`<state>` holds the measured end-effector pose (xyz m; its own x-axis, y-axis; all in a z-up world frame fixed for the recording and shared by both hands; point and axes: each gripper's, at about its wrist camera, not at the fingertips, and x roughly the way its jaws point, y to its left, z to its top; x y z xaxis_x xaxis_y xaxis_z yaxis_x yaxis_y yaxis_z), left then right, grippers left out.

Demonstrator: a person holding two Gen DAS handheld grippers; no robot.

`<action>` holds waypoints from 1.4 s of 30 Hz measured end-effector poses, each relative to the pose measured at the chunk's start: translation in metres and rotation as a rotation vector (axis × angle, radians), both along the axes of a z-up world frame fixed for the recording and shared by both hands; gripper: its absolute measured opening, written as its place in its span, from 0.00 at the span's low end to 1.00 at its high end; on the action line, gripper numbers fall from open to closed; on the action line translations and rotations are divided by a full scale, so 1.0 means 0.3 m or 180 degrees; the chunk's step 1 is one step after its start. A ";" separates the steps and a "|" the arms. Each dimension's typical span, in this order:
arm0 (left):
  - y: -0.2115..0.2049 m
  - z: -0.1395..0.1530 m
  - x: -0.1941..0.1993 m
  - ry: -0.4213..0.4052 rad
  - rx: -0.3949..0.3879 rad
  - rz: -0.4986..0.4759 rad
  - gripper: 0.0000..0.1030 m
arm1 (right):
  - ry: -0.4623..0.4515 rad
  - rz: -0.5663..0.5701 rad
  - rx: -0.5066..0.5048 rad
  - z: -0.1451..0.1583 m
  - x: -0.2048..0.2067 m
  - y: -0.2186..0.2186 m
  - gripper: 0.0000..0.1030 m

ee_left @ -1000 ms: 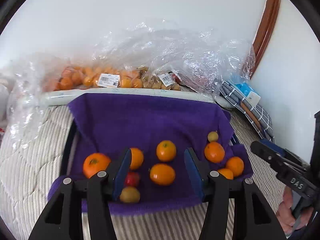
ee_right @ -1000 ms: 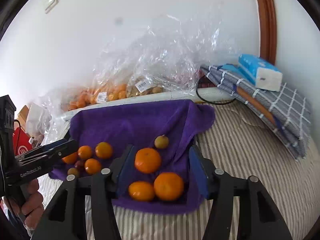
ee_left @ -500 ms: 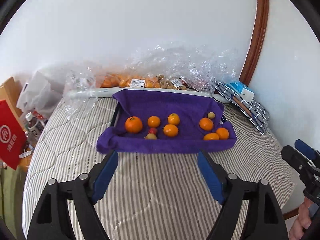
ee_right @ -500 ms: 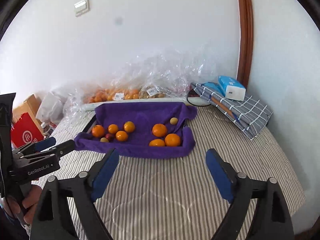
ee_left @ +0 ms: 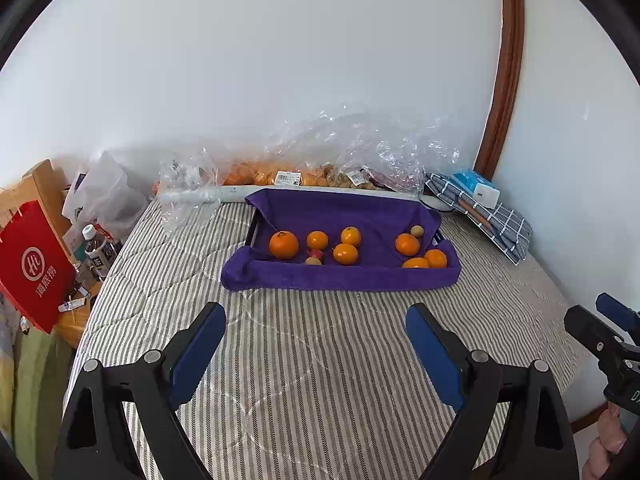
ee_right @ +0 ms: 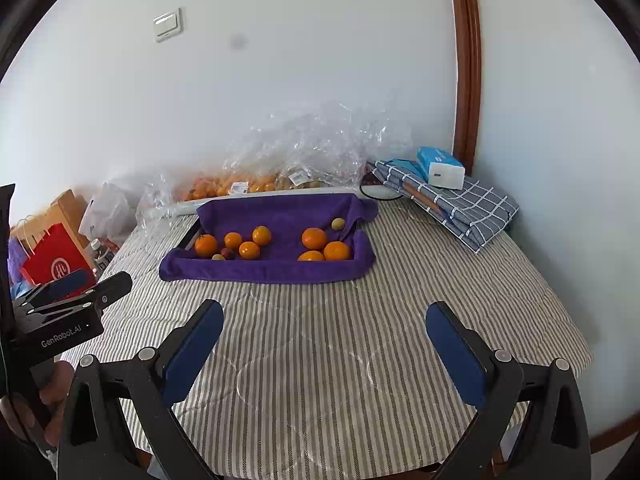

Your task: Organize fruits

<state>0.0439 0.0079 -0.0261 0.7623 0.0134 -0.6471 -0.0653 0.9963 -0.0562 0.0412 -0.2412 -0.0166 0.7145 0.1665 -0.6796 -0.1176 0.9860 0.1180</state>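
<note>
both tools, left tool [ee_left: 316, 350] and right tool [ee_right: 324, 344], have just been opening and stand apart, nothing between them. oranges [ee_left: 284, 245] sit on the purple towel [ee_left: 340, 276], mid-frame on the bed [ee_left: 320, 360].

both fisheye views look forward and downward along their own fingers, from over the near edge of the striped bed [ee_left: 320, 360] toward the far edge and the wall. the left view sits left of the right one; each catches the other gripper at its side rim. both share the purple-lined tray [ee_right: 264, 270] near the far edge, well away.
</note>
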 end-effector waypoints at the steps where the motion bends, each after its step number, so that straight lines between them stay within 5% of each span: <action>1: 0.001 0.001 -0.003 0.0009 -0.0004 0.0002 0.89 | 0.0011 -0.0006 0.0005 -0.002 0.001 0.000 0.97; 42: 0.010 0.033 -0.036 -0.0041 0.0041 0.0049 0.89 | 0.0033 -0.0104 0.0130 0.003 -0.019 -0.011 0.97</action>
<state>0.0330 0.0110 -0.0161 0.7703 0.0336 -0.6368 -0.0800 0.9958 -0.0442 0.0354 -0.2444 -0.0158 0.7128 0.1710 -0.6802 -0.0839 0.9837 0.1593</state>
